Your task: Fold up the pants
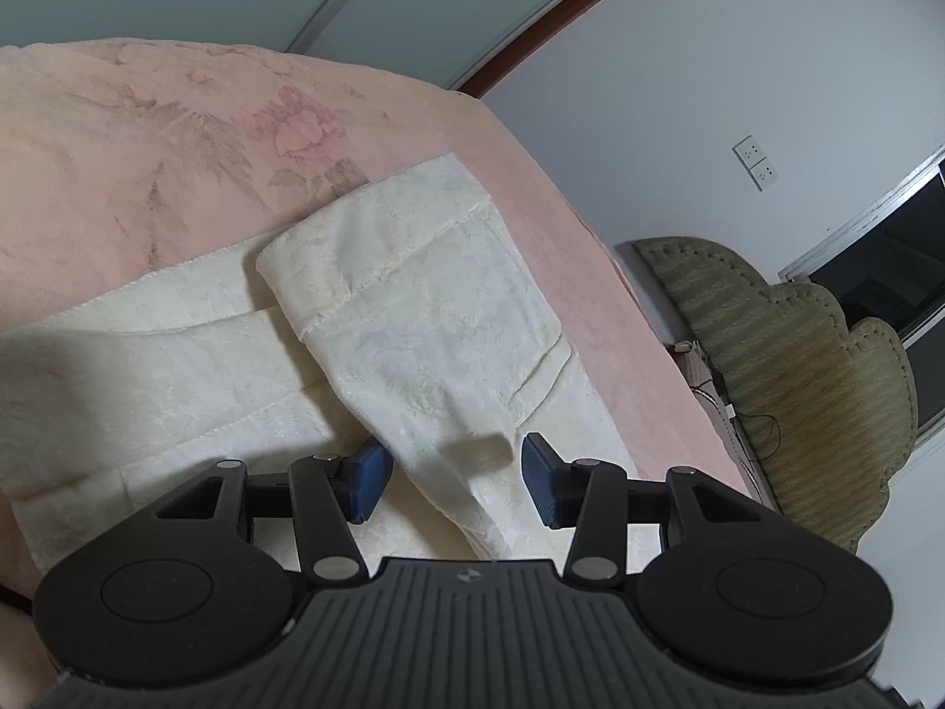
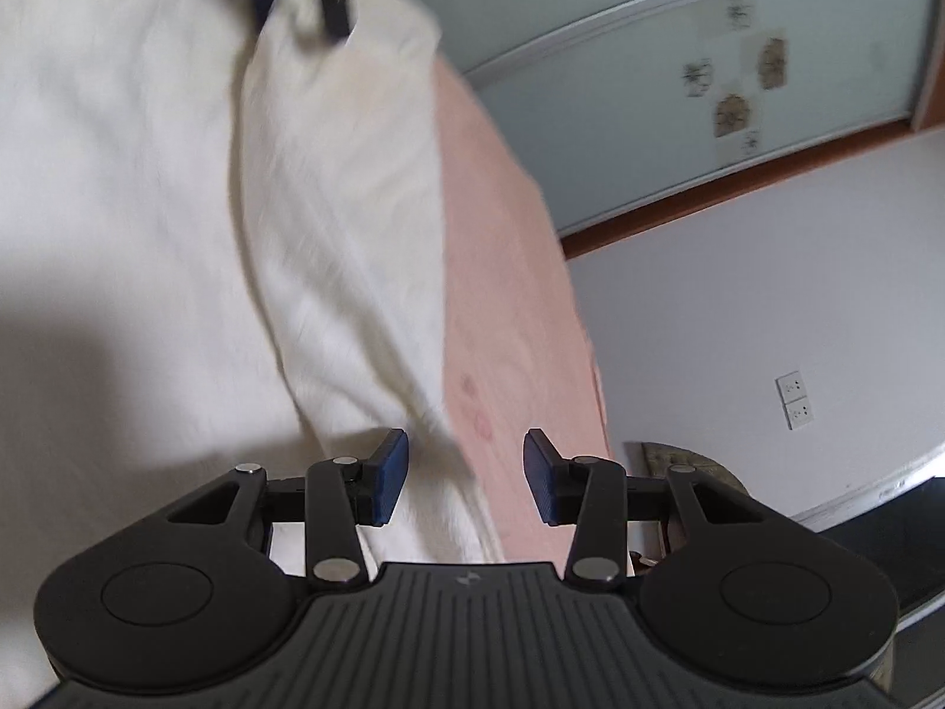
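Cream pants (image 1: 413, 307) folded mid-frame on pink bed (image 1: 147, 165), left gripper (image 1: 458, 475) fingers released, right gripper (image 2: 466, 475) fingers released, gripping nothing

No readable text, labels, brands, numbers or signs anywhere

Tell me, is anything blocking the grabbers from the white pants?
Nothing visible. The cream pants lie bare on the pink blanket, with cloth right between the open pads of the left hand-held gripper and the right hand-held gripper.
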The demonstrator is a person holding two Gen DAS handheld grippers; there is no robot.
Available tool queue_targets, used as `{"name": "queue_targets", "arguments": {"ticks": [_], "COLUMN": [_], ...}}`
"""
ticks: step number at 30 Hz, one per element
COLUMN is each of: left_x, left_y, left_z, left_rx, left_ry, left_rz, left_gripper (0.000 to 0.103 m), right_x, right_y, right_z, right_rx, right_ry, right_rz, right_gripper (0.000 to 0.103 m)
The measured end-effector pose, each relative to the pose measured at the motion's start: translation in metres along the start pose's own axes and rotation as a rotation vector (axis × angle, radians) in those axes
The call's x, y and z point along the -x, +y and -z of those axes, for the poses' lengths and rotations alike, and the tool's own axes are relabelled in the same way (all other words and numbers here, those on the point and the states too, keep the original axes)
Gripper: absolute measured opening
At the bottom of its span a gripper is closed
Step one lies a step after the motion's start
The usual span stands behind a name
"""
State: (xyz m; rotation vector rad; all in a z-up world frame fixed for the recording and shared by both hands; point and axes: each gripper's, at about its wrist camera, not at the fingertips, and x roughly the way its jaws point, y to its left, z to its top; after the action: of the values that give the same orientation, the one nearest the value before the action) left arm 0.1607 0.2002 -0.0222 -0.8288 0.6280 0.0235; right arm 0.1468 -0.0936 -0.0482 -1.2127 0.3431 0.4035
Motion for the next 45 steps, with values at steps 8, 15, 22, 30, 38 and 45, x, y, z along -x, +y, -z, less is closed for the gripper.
{"name": "queue_targets", "arguments": {"ticks": [8,15,22,30,38,45], "left_x": [0.005,0.046,0.074,0.076,0.093,0.08], "left_y": [0.004,0.0,0.016,0.03,0.038,0.057], "left_z": [-0.001,0.016,0.033,0.04,0.045,0.055], "left_rx": [-0.05,-0.185,-0.222,-0.186,-0.193,-0.196], "left_ry": [0.011,-0.024,0.025,0.024,-0.001,-0.013], "left_rz": [0.027,0.09,0.127,0.098,0.092,0.041], "left_gripper": [0.004,0.004,0.004,0.004,0.005,0.009], "right_x": [0.011,0.072,0.12,0.135,0.143,0.141], "right_y": [-0.003,0.01,0.03,0.039,0.046,0.059], "right_z": [0.0,0.013,0.026,0.027,0.03,0.031], "right_rx": [-0.077,-0.168,-0.364,-0.499,-0.591,-0.652], "right_ry": [-0.014,-0.053,-0.068,-0.063,-0.078,-0.067], "right_rz": [-0.044,-0.081,-0.216,-0.274,-0.317,-0.291], "right_gripper": [0.005,0.004,0.004,0.004,0.004,0.005]}}
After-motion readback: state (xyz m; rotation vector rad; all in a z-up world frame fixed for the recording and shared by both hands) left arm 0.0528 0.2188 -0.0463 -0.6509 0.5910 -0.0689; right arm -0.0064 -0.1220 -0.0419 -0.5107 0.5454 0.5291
